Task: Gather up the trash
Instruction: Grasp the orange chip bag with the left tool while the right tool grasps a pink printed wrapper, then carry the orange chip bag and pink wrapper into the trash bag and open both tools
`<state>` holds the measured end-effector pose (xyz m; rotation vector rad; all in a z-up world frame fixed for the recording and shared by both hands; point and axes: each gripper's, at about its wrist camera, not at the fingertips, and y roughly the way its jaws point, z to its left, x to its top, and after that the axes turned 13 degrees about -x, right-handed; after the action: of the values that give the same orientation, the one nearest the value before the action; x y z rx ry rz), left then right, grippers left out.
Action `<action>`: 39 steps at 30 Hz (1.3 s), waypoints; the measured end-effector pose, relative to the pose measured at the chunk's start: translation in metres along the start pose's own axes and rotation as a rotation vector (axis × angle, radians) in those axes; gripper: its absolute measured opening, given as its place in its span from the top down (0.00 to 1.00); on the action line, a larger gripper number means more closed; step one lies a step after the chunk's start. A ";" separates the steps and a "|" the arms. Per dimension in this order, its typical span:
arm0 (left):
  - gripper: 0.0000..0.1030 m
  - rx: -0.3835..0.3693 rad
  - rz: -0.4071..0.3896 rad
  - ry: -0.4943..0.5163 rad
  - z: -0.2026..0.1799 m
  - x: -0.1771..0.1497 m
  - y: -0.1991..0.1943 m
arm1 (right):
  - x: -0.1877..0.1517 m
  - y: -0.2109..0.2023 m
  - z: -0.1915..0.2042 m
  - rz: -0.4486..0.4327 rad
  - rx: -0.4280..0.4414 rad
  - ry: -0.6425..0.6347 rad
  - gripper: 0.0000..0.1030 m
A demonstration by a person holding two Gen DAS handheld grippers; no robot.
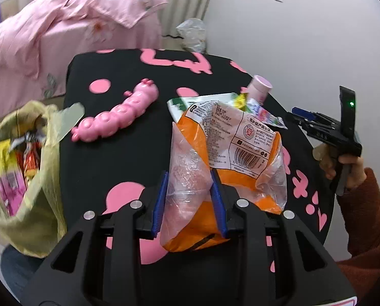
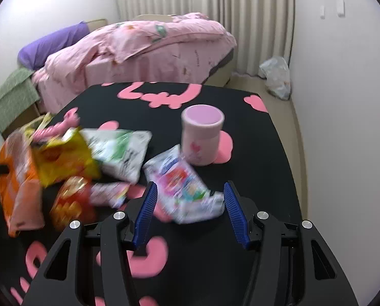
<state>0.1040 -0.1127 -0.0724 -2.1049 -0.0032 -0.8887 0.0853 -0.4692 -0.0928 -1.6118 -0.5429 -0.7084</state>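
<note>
My left gripper [image 1: 188, 178] is shut on an orange and clear plastic bag [image 1: 240, 137], which stands up from the black table [image 1: 128, 63] between the blue pads. A yellow-green trash bag [image 1: 37, 178] hangs at the table's left edge, open, with several wrappers inside. My right gripper [image 2: 190, 186] is open, its fingers on either side of a white colourful wrapper [image 2: 187, 199] that lies on the table. It also shows at the right of the left wrist view as the right gripper [image 1: 304, 119], held by a hand in a rust sleeve. Yellow [image 2: 62, 158], green-white [image 2: 121, 150] and red [image 2: 70, 201] packets lie left of the wrapper.
A pink cup [image 2: 202, 137] stands upright just behind the white wrapper. A pink caterpillar toy [image 1: 116, 112] lies on the table near the trash bag. A bed with a pink quilt [image 2: 151, 46] is behind the table; a plastic sack [image 2: 276, 76] sits on the floor by the curtain.
</note>
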 end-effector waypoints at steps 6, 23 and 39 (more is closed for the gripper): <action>0.62 0.004 0.012 -0.026 0.011 -0.009 -0.001 | -0.007 0.035 0.002 0.135 0.051 0.039 0.50; 0.51 -0.020 -0.053 -0.097 0.026 -0.018 -0.012 | -0.006 0.021 0.012 0.081 0.049 0.009 0.50; 0.37 -0.063 -0.109 -0.113 0.024 -0.025 -0.024 | -0.026 -0.056 0.037 -0.022 0.080 0.012 0.88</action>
<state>0.0921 -0.0729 -0.0801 -2.2287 -0.1518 -0.8426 0.0338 -0.4224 -0.0752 -1.5281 -0.5744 -0.7035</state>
